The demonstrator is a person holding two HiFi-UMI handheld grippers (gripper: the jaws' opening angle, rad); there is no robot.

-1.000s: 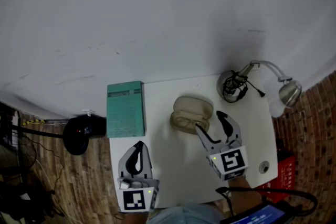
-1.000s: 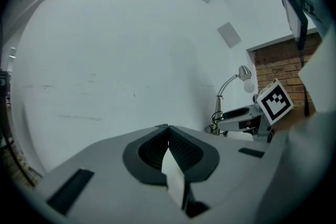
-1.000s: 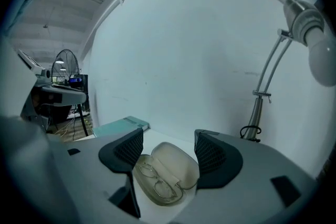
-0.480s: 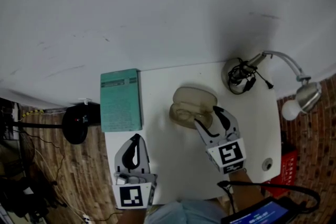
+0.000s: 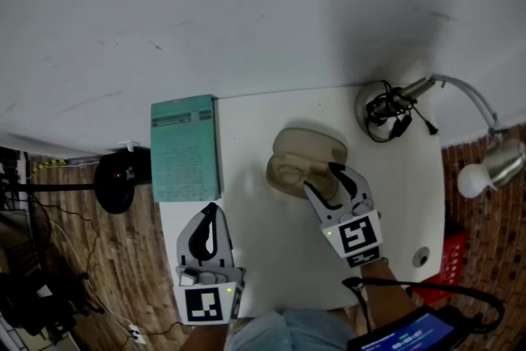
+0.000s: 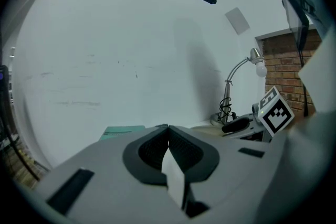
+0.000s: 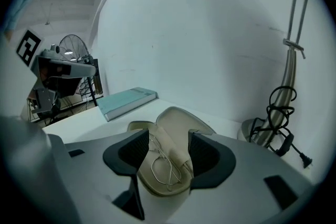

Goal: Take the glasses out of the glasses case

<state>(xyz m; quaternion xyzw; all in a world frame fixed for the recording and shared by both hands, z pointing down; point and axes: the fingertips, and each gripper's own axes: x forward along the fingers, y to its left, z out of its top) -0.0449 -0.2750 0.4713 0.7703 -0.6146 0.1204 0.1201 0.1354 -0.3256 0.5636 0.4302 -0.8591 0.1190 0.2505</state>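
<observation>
right fingers [image 7: 131,153] closing astride glasses [image 7: 165,168] in open glasses case [image 7: 181,126]

This is an office or study corner, with a white worktop [image 5: 275,259] against a plain white wall [image 5: 246,12], a silver gooseneck desk lamp [image 5: 503,159] beyond the right fingers [image 5: 352,183], a teal hardcover book [image 5: 185,148] to their left, and a wood-plank floor [image 5: 99,275].

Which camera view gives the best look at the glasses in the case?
The right gripper view: the glasses lie close up in the open case, wire frame clear. The head view shows the case small, the glasses only faintly. The left gripper view doesn't show them.
</observation>
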